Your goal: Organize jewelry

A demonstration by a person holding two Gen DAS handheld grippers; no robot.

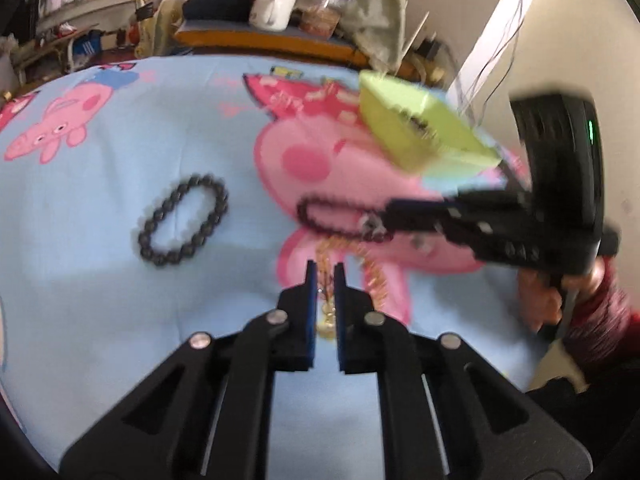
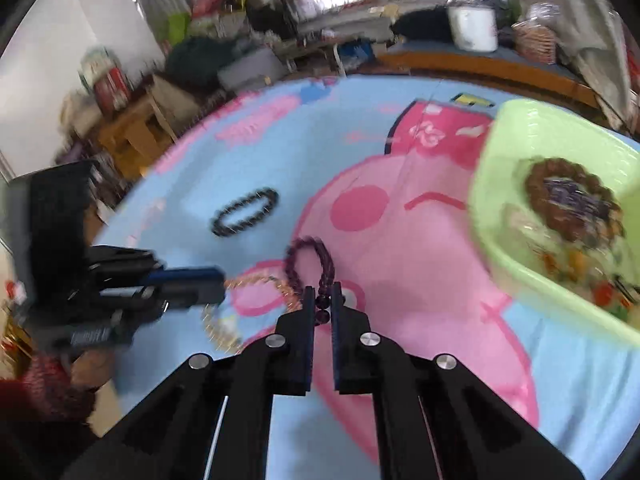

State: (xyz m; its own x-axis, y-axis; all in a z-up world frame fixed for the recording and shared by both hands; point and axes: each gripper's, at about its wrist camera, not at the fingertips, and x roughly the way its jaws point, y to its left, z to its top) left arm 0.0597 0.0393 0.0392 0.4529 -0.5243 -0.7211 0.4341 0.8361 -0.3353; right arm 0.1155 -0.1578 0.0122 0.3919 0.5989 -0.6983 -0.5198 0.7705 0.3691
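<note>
- Your left tool (image 1: 325, 270) is clamped on the gold chain (image 1: 370, 270), which trails across the cartoon-pig sheet (image 1: 100, 168).
- Your right tool (image 2: 322, 294) is clamped on the dark purple bead string (image 2: 306, 258), whose loop lies at twelve o'clock of its tips.
- The black bead bracelet (image 1: 182, 220) lies loose at ten o'clock of your left tool.
- The green basket (image 2: 520, 152), at two o'clock of your right tool, holds more beads.
- No writing is readable.

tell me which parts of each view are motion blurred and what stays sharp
Left wrist view: the green box and right gripper smear, the black bead bracelet stays fairly crisp. Right wrist view: the left gripper streaks.
</note>
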